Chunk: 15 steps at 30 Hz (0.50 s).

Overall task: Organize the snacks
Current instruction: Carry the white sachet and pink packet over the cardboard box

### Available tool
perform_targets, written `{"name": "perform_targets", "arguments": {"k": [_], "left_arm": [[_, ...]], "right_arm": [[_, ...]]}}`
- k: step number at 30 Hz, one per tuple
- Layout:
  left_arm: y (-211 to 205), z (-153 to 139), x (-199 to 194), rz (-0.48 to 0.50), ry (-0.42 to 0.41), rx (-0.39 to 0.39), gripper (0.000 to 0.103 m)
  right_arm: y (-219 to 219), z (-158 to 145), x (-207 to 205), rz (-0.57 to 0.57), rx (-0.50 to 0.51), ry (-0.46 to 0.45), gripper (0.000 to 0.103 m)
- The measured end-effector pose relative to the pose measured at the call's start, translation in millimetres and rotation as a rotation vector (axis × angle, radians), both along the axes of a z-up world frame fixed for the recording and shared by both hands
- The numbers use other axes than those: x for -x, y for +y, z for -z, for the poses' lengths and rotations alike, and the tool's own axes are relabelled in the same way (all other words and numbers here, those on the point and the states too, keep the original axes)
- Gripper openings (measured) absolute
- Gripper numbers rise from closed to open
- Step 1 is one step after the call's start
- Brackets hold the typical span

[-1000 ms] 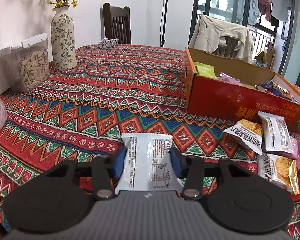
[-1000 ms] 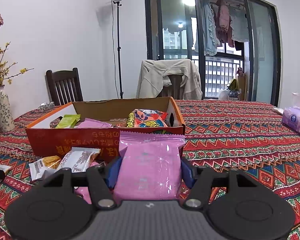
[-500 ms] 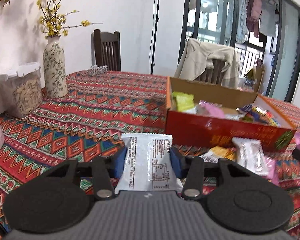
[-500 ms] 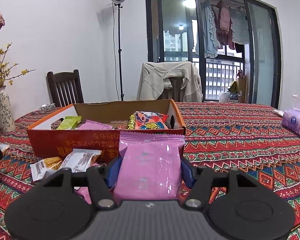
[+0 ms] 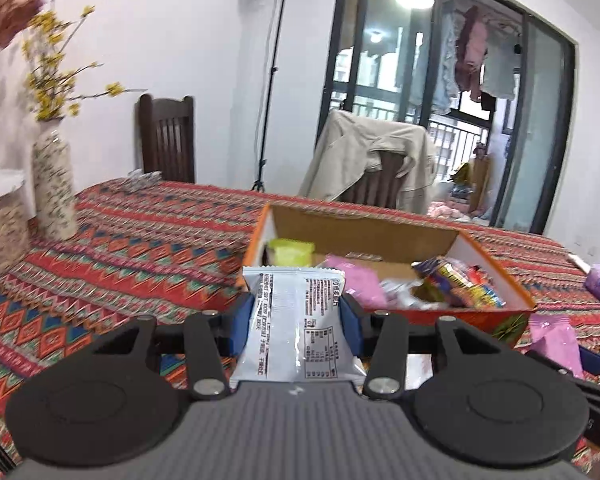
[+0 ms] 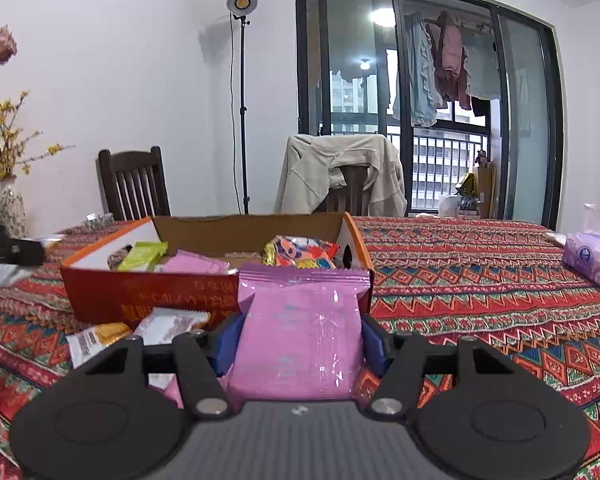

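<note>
My left gripper [image 5: 296, 320] is shut on a white snack packet [image 5: 296, 320], its blue pads pressing both sides. It hangs above the table just before the near left corner of the open orange cardboard box [image 5: 384, 224], which holds a green packet [image 5: 291, 251], pink packets and colourful wrappers. My right gripper [image 6: 300, 336] is shut on a pink snack packet [image 6: 300, 332], in front of the same box [image 6: 168, 296]. Loose packets [image 6: 168, 326] lie on the cloth by the box front. The right gripper's pink packet [image 5: 556, 340] shows at the left view's right edge.
A patterned red tablecloth [image 5: 148, 240] covers the table. A flowered vase [image 5: 54, 188] and a jar [image 5: 2, 228] stand at the far left. A purple tissue pack [image 6: 590, 258] lies at the right. Two chairs, one draped with a beige jacket [image 6: 340, 176], stand behind the table.
The left gripper has risen and swung right with the white packet, so the box interior now lies ahead of it. The right gripper has stayed put with the pink packet.
</note>
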<state>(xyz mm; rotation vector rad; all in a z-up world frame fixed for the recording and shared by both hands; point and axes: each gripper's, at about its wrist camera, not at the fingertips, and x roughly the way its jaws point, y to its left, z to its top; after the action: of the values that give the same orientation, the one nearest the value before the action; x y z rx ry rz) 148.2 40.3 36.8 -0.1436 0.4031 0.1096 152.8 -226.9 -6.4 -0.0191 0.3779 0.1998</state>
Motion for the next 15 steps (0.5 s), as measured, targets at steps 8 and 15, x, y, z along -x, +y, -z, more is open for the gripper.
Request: {"name": "perform_targets", "arguments": {"k": [8,15], "left_arm": [[-27.5,-15.3,-29.7,0.049,-0.040,-0.011,0.047],[-40.6,-19.1,-62.1,0.061,-0.049,-0.024,0.047]], "right_arm": [[-5.3,-26.6,-15.4,-0.005,-0.020,-0.056,0.061],[-3.4,-39.5,-49.3,-0.021,-0.033,-0.061,0.061]]}}
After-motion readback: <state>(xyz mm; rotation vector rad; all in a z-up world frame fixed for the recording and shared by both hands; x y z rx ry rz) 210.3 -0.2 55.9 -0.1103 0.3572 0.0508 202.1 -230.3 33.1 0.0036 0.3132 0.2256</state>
